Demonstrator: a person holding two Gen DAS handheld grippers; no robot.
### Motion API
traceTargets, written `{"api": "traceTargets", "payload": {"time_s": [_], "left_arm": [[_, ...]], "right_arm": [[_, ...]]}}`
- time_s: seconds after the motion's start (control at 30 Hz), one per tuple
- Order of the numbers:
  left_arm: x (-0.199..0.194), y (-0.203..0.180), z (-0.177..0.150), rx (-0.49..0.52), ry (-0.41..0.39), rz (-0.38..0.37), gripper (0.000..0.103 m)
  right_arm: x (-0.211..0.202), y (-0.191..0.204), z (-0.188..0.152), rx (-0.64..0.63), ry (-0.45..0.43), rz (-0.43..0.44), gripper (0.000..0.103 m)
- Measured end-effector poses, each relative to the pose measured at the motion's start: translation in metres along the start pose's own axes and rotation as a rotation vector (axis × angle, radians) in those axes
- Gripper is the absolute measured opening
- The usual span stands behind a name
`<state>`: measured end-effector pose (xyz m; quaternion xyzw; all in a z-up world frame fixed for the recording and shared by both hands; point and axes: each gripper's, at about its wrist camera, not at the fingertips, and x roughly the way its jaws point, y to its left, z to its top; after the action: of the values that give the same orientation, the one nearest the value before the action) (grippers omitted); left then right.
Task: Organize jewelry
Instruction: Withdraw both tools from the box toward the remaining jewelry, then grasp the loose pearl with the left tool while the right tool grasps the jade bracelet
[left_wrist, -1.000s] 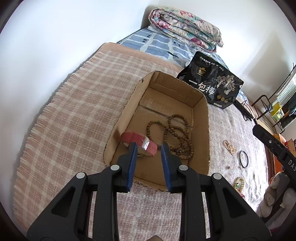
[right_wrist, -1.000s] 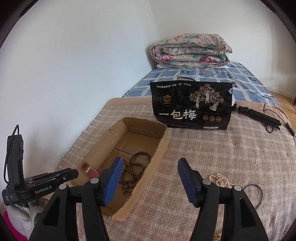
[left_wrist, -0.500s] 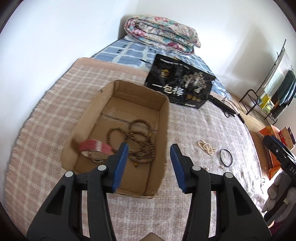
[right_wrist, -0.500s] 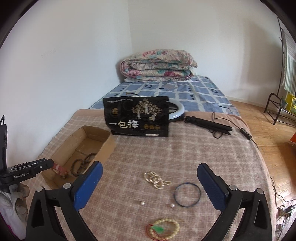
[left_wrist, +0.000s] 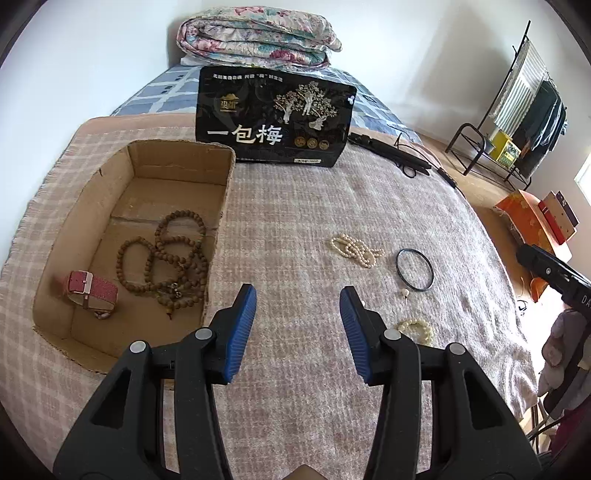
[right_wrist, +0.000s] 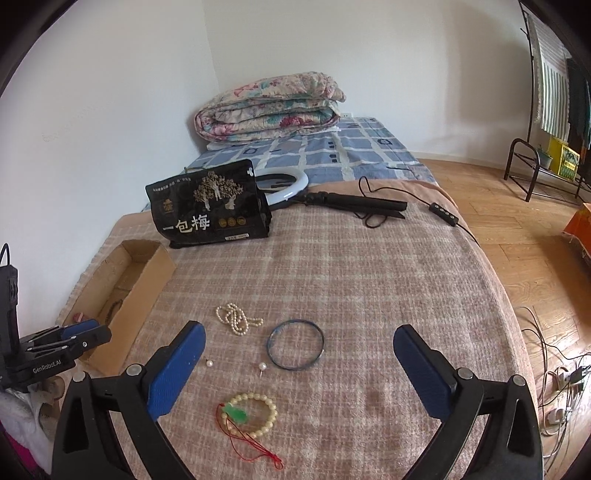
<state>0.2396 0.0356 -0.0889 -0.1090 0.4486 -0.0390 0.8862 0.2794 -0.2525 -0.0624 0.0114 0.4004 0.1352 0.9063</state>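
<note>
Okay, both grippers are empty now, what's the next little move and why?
Probably lower the open right hand-held gripper onto the cream bead bracelet lying right beneath it. The watch and brown beads already sit in the cardboard box, while this piece is still out on the blanket.

Left wrist: over box (left_wrist: 177, 162), facing pillow-end. Right wrist: further right. Shared: bangle (left_wrist: 414, 269) (right_wrist: 295, 344), pearls (left_wrist: 354, 251) (right_wrist: 236, 319).

You've got bright, even daylight in both views, strongest at the far right edge of the left wrist view. Shadows are soft, focus crisp throughout. Fisheye bends the white walls (right_wrist: 110, 110), and dark vignetting fills the corners.
</note>
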Motion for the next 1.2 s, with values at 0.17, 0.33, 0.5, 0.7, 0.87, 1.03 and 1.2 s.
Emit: {"api": "traceTargets", "payload": {"time_s": [0.17,0.33,0.5,0.7,0.87,1.03,1.2], "left_arm": [[0.017,-0.008,-0.001,-0.008,0.038,-0.025,0.048],[0.034,-0.021,-0.004,0.001,0.068,-0.066,0.048],[0.054,-0.040,-0.009,0.036,0.115,-0.099,0.039],[0.080,-0.055,-0.013,0.047,0.161,-0.100,0.039],[0.095,-0.062,-0.017,0.070,0.171,-0.067,0.039],[0.108,-0.066,-0.022,0.091,0.186,-0.020,0.039],[0.112,-0.071,-0.026,0.124,0.174,0.001,0.039]], "right_arm": [[0.006,-0.008,-0.022,-0.051,0.066,0.020,0.098],[0.018,-0.018,-0.041,-0.040,0.139,0.049,0.086],[0.037,-0.017,-0.056,-0.029,0.224,0.104,0.077],[0.058,-0.012,-0.064,-0.031,0.304,0.149,0.062],[0.071,-0.017,-0.071,0.009,0.350,0.185,0.050],[0.073,-0.014,-0.072,-0.007,0.351,0.199,0.047],[0.074,-0.008,-0.070,-0.025,0.348,0.215,0.042]]}}
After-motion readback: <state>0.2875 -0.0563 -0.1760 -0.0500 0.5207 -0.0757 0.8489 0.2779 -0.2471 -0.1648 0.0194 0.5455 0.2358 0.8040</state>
